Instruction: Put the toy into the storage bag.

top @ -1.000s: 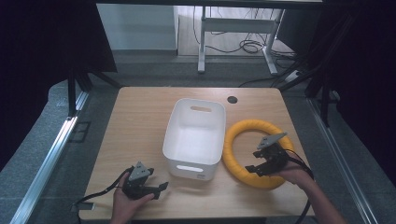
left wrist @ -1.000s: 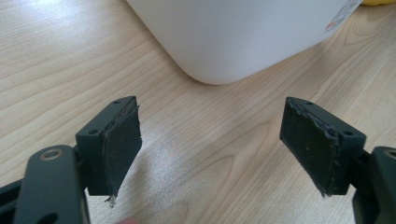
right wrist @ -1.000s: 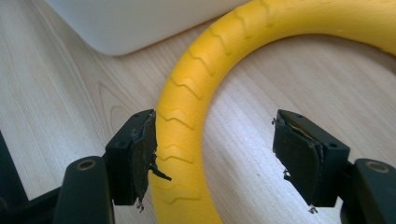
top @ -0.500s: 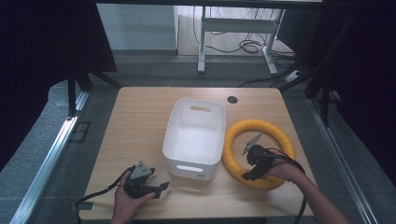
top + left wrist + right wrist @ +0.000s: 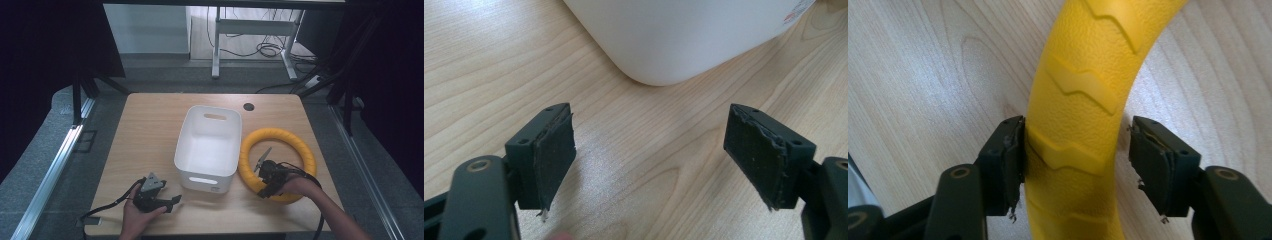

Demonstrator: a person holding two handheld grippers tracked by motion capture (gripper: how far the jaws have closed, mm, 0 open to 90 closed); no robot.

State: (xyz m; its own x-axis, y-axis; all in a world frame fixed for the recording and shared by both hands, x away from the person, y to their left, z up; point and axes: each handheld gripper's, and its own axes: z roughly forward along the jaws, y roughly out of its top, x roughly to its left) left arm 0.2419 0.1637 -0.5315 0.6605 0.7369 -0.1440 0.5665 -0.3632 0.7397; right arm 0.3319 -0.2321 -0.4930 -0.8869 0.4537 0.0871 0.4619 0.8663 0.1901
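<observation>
The yellow ring (image 5: 277,162) lies flat on the table (image 5: 150,135), just right of the white bin (image 5: 209,147), on the near right side. The right gripper (image 5: 1075,165) straddles the ring's near-left arc, jaws parted — one pad touching the inner side, the other apart from it, nothing clamped yet. The ring looks like textured foam or rubber: probably light, a little springy, grippy rather than slick. Squeezing across the tube suits it. The left gripper (image 5: 651,155) rests spread and empty near the bin's corner.
</observation>
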